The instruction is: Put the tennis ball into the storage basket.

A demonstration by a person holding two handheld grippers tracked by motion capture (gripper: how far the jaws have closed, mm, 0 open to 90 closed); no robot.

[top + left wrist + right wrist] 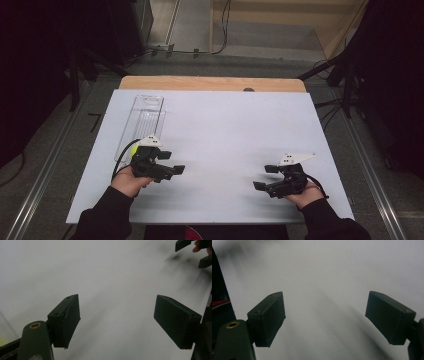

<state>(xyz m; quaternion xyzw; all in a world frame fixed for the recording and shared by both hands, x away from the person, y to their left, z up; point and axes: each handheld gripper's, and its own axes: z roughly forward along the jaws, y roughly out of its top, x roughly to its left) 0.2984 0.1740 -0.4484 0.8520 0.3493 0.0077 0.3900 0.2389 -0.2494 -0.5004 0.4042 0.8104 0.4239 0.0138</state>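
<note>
Container [141, 121] of clear plastic lies along the worktop's [225, 130] left edge, just beyond the released left gripper [172, 169]; right gripper [265, 177] released, well apart.

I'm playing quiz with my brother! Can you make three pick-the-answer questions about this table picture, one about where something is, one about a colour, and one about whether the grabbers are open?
1. Where does the clear plastic tray lie on the white table?
A. on its far left part
B. at its near right corner
C. in the very middle

2. What colour is the small round thing by the tray's near end?
A. red
B. yellow-green
C. blue

3. How do the jaws of the left gripper and the right gripper stand?
A. both shut
B. one open, one shut
C. both open, holding nothing

Answers:
1 A: in the high view the tray lies along the left side, beyond the left gripper.
2 B: a yellow-green spot shows just behind the left gripper.
3 C: each gripper view shows a wide gap with bare table between the jaws.
</note>
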